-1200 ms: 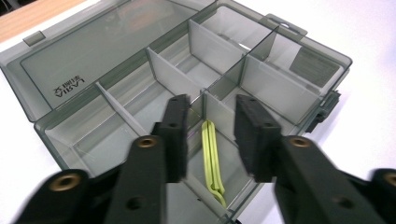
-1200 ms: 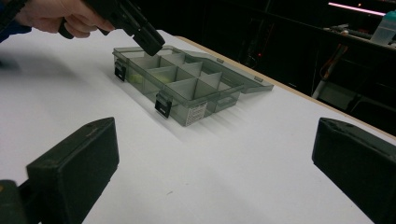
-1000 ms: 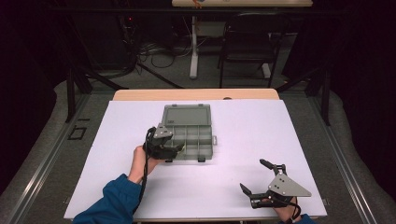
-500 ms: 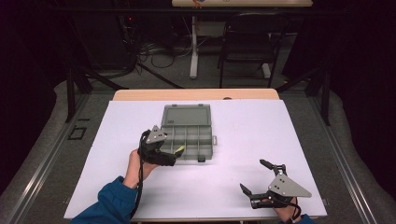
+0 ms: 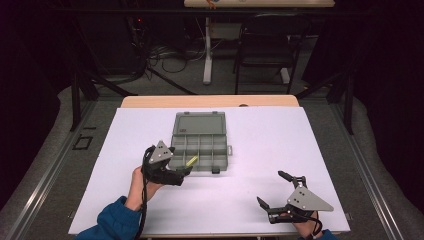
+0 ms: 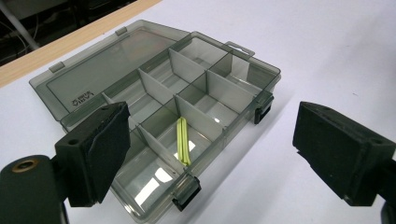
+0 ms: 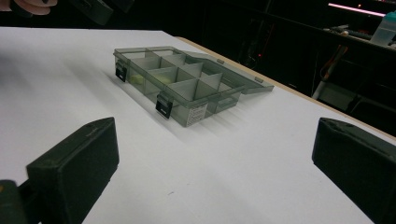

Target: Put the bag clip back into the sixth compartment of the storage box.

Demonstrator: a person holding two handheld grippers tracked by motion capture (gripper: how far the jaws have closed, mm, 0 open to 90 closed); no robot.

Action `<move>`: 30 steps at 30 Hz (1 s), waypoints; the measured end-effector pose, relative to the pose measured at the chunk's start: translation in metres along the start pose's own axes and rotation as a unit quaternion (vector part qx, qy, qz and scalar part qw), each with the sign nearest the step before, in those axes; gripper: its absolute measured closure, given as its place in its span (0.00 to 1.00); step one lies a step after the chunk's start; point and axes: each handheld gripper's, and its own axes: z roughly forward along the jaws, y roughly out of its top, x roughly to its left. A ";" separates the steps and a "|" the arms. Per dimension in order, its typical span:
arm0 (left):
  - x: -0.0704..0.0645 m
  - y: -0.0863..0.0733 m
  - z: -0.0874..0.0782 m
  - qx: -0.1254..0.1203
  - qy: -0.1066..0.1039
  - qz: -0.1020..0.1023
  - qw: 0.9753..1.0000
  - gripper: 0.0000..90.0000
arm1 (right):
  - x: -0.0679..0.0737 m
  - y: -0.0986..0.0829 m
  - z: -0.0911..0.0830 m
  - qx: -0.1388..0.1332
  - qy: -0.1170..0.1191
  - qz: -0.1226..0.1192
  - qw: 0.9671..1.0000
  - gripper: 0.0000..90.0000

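my left gripper (image 6: 210,154) spread empty above open box (image 5: 199,142); yellow strip (image 6: 183,141) in near compartment. right gripper (image 5: 274,192) spread, well apart. risk: jaw knocks box, strip jumps divider.

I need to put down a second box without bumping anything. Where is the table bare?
The white table is bare right of the organizer box, up to the right gripper, and left of the box toward the table's far left corner. It is crowded at the box's near left corner, where the left gripper hovers.
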 end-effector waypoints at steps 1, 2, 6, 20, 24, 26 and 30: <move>-0.001 -0.001 -0.003 -0.003 0.000 0.000 1.000 0.13 | 0.000 0.000 0.000 0.000 0.000 0.000 1.000 0.00; -0.001 -0.002 -0.005 -0.006 0.001 0.000 1.000 0.13 | 0.000 0.000 0.000 0.001 0.000 -0.001 1.000 0.00; -0.004 -0.006 -0.011 -0.013 0.006 0.002 1.000 0.13 | 0.000 0.000 0.000 0.001 0.000 0.000 1.000 0.00; -0.010 -0.023 -0.025 -0.020 0.007 -0.001 1.000 0.12 | 0.000 0.000 0.000 0.002 0.000 0.000 1.000 0.00; -0.012 -0.029 -0.030 -0.030 0.008 -0.001 1.000 0.12 | 0.000 0.000 0.000 0.002 0.000 0.000 1.000 0.00; -0.014 -0.031 -0.033 -0.032 0.011 0.000 0.999 0.12 | 0.000 0.000 0.000 0.002 0.000 0.000 1.000 0.00; -0.016 -0.040 -0.037 -0.037 0.020 -0.004 0.999 0.12 | 0.000 0.000 0.000 0.002 0.000 0.000 1.000 0.00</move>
